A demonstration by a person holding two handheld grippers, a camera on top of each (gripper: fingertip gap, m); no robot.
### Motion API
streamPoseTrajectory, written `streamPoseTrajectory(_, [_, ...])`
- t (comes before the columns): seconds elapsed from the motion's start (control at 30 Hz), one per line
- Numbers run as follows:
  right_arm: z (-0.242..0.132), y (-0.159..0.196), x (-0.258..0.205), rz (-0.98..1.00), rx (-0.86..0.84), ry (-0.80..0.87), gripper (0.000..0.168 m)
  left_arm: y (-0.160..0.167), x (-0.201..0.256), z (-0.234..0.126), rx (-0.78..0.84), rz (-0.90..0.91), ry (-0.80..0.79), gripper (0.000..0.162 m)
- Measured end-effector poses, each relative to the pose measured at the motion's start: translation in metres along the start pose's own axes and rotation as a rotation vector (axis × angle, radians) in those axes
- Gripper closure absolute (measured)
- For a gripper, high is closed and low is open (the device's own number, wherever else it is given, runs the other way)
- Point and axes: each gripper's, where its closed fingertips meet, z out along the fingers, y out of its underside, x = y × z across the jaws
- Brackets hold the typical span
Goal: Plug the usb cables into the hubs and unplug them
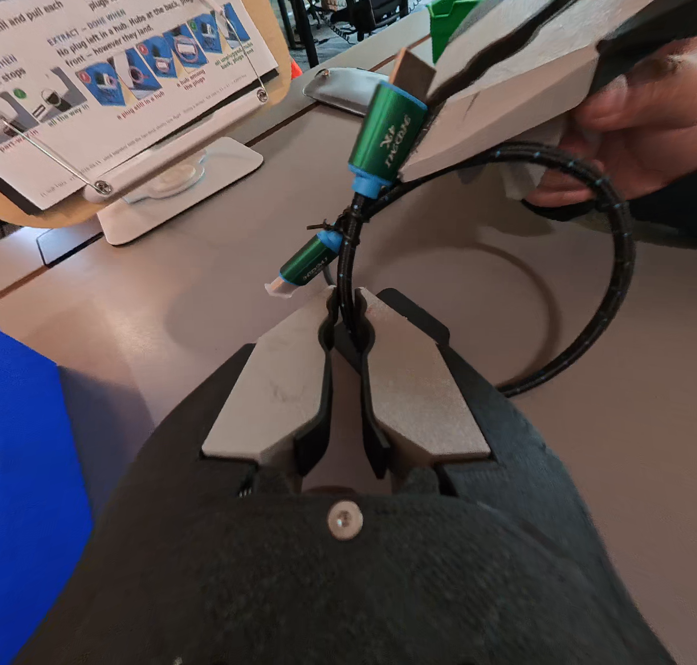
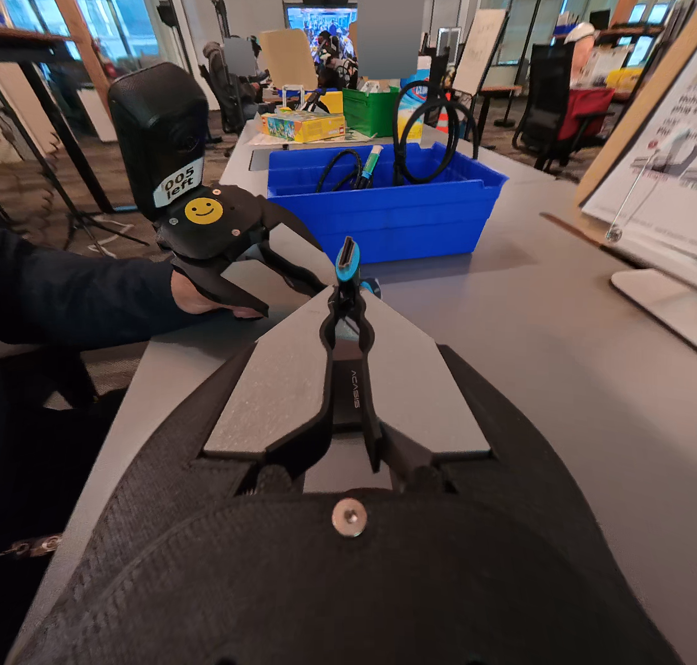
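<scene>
Left wrist view: the left gripper (image 1: 347, 307) is clenched on a braided cable (image 1: 618, 270), whose loop is kept up off the table (image 1: 565, 496), while a green plug (image 1: 388, 134) just ahead of the jaws is gripped by the right gripper (image 2: 349, 296), its mouth held clear above the tips. Well beyond the right jaws, a blue bin (image 2: 384, 217) is seen holding more coiled cables (image 2: 426, 134).

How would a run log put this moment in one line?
left tool: shut on black braided cable | right tool: shut on green metal plug
</scene>
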Motion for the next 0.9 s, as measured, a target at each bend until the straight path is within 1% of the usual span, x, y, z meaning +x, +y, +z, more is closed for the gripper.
streamPoseTrajectory(0.13, [0.003,-0.002,-0.005,-0.095,0.003,0.034,0.164,0.002,0.002,0.001,-0.016,0.030,-0.010,0.156])
streamPoseTrajectory(0.23, [0.002,-0.003,-0.004,-0.048,0.020,0.015,0.163,0.000,0.000,0.000,-0.001,0.004,0.000,0.156])
streamPoseTrajectory(0.33, [0.003,-0.003,-0.003,0.012,0.034,-0.008,0.152,-0.003,0.002,-0.001,0.014,-0.009,0.020,0.157])
streamPoseTrajectory(0.43, [0.005,-0.002,-0.006,0.042,0.039,-0.032,0.157,-0.001,0.003,0.001,0.005,-0.003,0.015,0.157])
streamPoseTrajectory(0.6, [0.005,0.001,0.001,0.055,0.024,0.004,0.160,0.003,0.007,0.005,-0.015,0.003,0.028,0.155])
streamPoseTrajectory(0.63, [0.005,0.002,0.004,0.070,0.021,0.012,0.160,0.004,0.008,0.006,-0.020,0.005,0.031,0.154])
streamPoseTrajectory(0.7, [0.001,0.001,0.012,0.091,0.030,0.043,0.160,0.005,0.009,0.007,-0.030,0.003,0.039,0.145])
streamPoseTrajectory(0.8, [-0.009,-0.005,0.023,0.103,0.060,0.080,0.160,0.005,0.009,0.005,-0.020,-0.047,0.062,0.134])
streamPoseTrajectory(0.9, [-0.024,-0.017,0.032,0.092,0.098,0.132,0.160,0.004,0.005,0.002,-0.004,-0.134,0.092,0.131])
